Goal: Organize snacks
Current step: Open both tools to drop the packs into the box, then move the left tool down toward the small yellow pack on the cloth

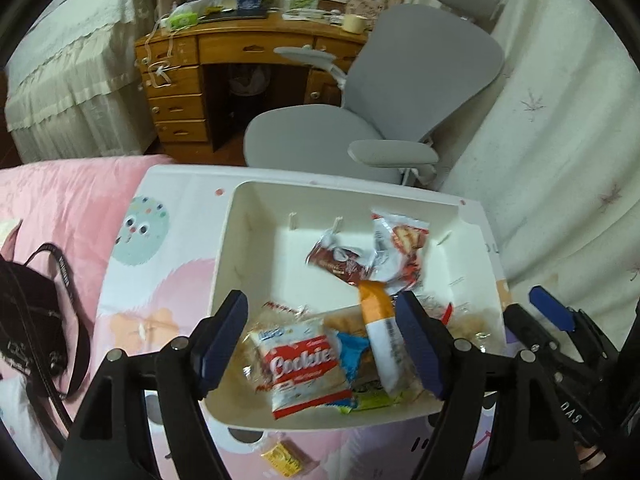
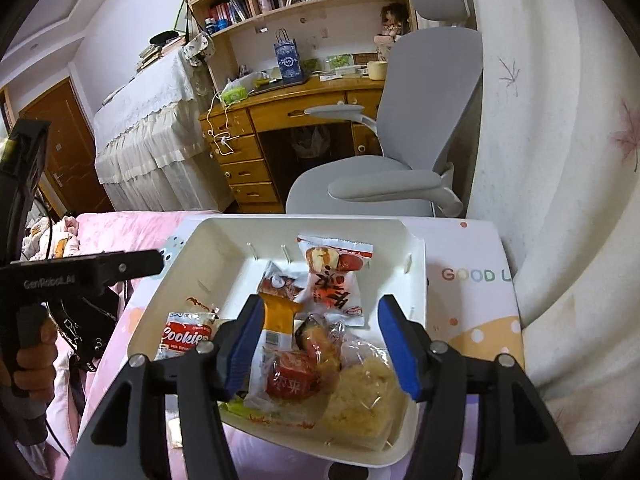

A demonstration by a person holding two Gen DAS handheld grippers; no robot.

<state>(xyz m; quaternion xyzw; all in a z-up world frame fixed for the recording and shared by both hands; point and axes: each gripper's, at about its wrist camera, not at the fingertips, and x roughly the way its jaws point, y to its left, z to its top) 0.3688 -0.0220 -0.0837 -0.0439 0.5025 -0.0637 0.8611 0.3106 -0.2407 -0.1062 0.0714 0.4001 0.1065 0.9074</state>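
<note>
A white plastic bin (image 1: 228,252) (image 2: 416,272) sits on a patterned board and holds several snack packets. Among them are a red Cookies packet (image 1: 300,364) (image 2: 186,336), an orange-and-white bar (image 1: 378,328) (image 2: 276,320), a red-and-white packet (image 1: 400,248) (image 2: 336,276) and a brown packet (image 1: 340,260). A clear-wrapped pale cake (image 2: 368,396) lies at the near right. My left gripper (image 1: 320,344) is open above the near part of the bin, empty. My right gripper (image 2: 320,348) is open above the near snacks, empty; it also shows at the right of the left wrist view (image 1: 552,312).
A yellow packet (image 1: 286,456) lies on the board in front of the bin. A black bag (image 1: 36,320) rests on the pink bedding at the left. A grey office chair (image 1: 400,92) (image 2: 420,128) and a wooden desk (image 1: 180,80) stand beyond the board.
</note>
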